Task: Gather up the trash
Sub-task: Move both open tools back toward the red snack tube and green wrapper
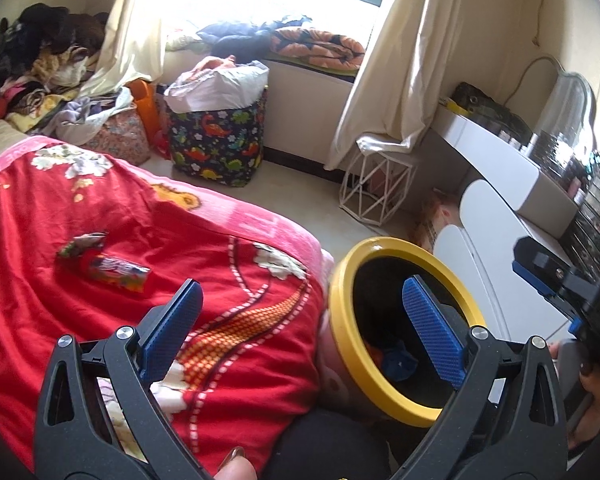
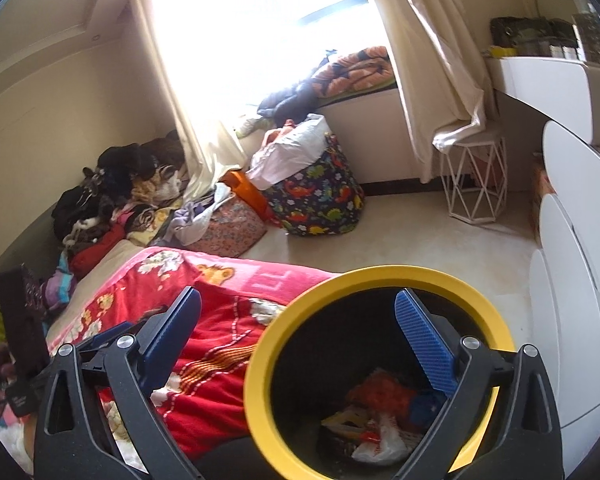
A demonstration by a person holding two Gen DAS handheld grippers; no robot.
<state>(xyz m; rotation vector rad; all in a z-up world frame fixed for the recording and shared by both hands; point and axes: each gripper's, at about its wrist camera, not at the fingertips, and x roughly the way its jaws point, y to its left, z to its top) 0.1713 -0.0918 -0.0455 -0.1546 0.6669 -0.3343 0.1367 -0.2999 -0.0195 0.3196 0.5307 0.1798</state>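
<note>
While a red blanket [image 1: 120, 240] covers the bed beside the yellow-rimmed bin [image 1: 341, 320], a candy wrapper [image 1: 104, 266] lies on it, left of the bin; the left gripper [image 1: 300, 328] gapes empty. From the right wrist, the right gripper [image 2: 298, 340] spreads wide above the bin [image 2: 260, 380], holding nothing; trash [image 2: 373, 428] sits inside.

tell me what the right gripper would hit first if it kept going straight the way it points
Most likely the trash bin. The right gripper, jaws wide open and holding nothing, points down across its yellow rim, near the red blanket's edge. Depth is unclear, so it could pass over the rim into the bin's opening.
</note>
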